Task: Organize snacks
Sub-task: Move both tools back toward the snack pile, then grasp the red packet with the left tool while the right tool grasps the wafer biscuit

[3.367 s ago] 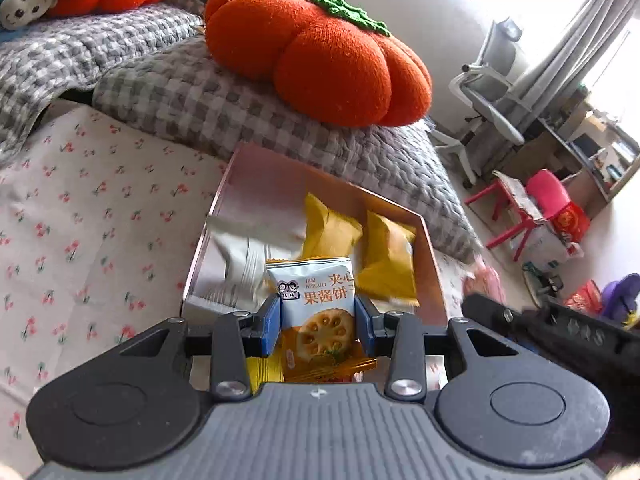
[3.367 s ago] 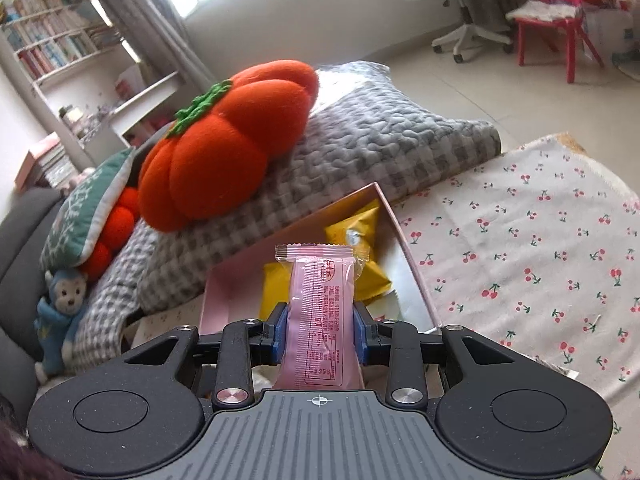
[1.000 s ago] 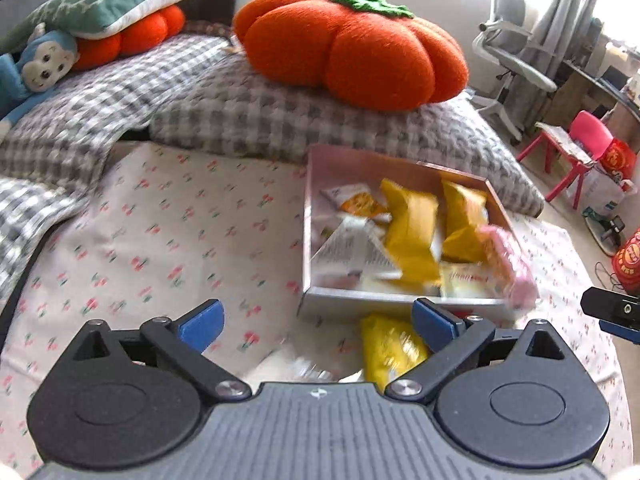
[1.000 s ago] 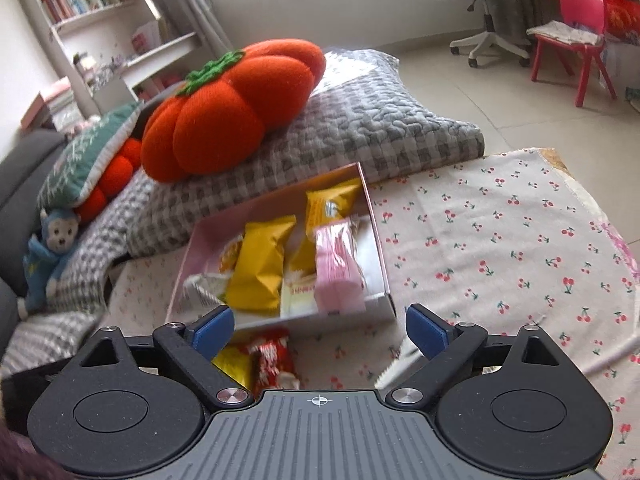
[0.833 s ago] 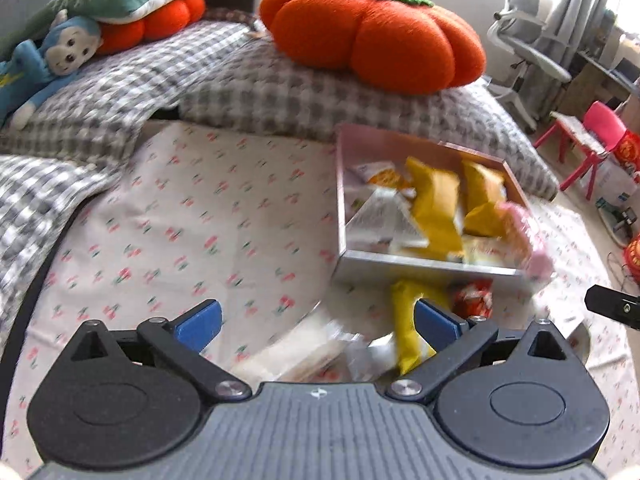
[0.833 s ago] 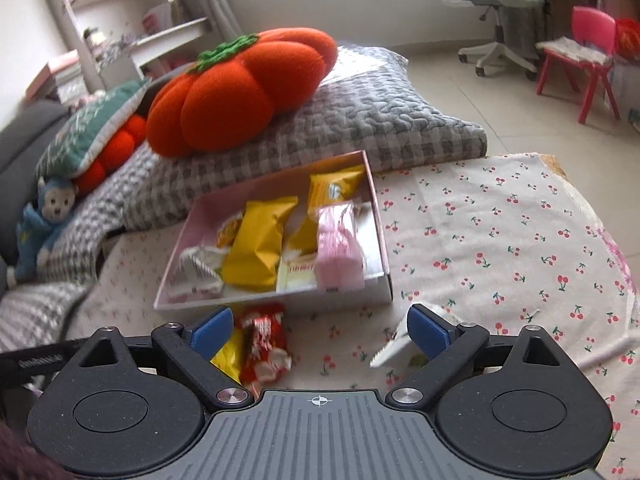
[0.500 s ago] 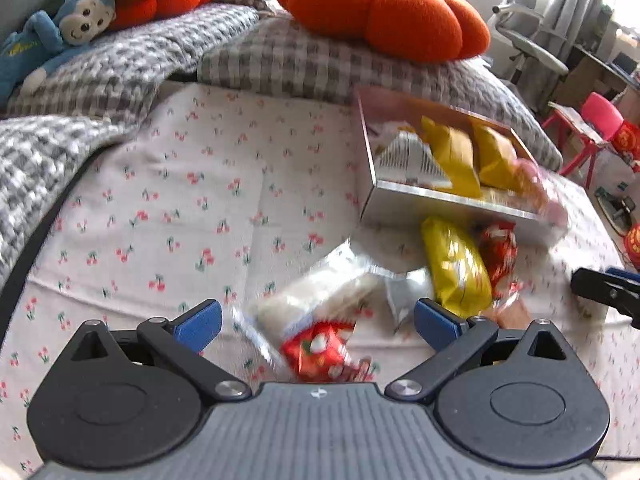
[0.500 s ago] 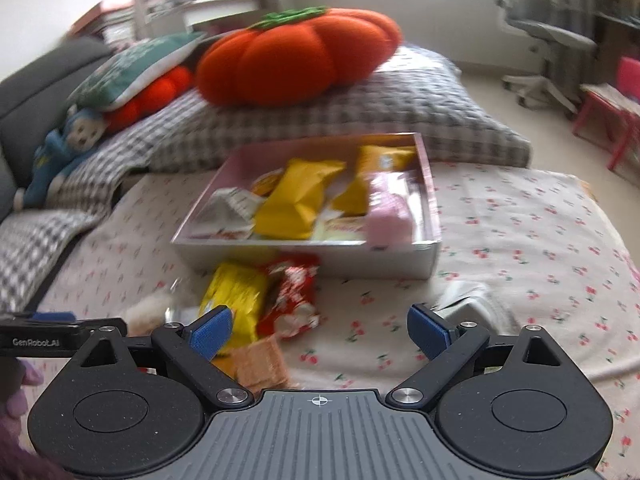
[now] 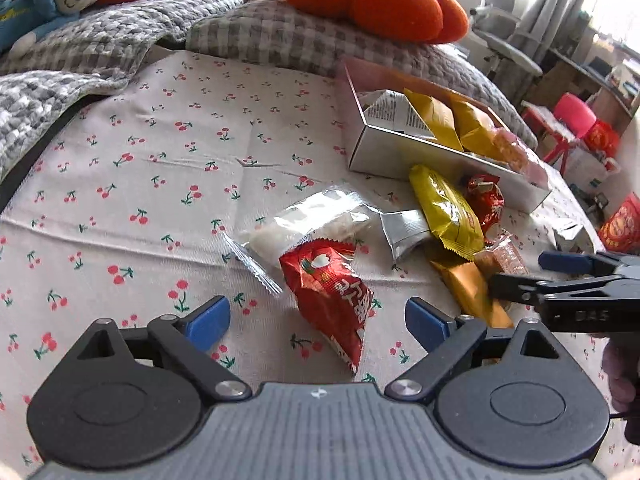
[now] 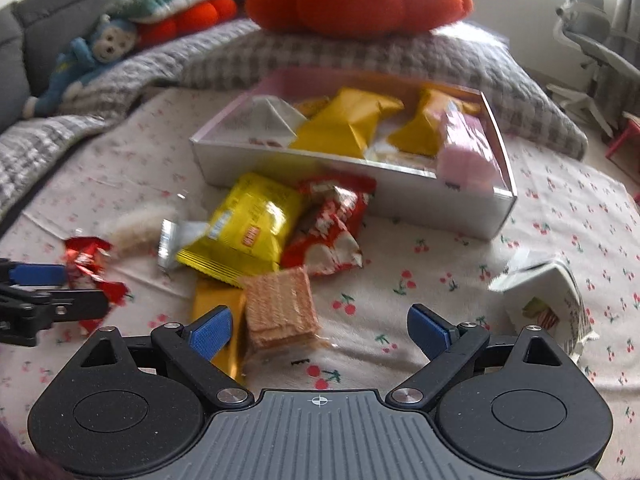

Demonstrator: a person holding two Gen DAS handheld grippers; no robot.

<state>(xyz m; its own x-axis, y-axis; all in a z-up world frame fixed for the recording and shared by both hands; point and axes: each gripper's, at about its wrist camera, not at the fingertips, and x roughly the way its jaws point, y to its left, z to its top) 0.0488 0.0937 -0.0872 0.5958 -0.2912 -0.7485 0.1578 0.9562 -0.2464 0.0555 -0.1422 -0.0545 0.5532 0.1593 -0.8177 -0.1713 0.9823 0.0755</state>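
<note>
Cherry-print cloth [image 9: 168, 128]: both tools lining up fresh pickups.
Left tool [image 9: 316, 318] gaping around red packet [image 9: 332, 292]; right tool [image 10: 318, 330] gaping at wafer pack [image 10: 280, 304], each needing to close.

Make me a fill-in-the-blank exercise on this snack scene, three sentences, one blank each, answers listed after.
1. The left gripper is open, and the packet lying between its fingers is coloured ____.
2. The pink packet lies inside the ____, next to the yellow packets.
3. The wafer between the fingers of the right gripper lies on the cloth printed with small red ____.

Missing words: red; box; cherries
</note>
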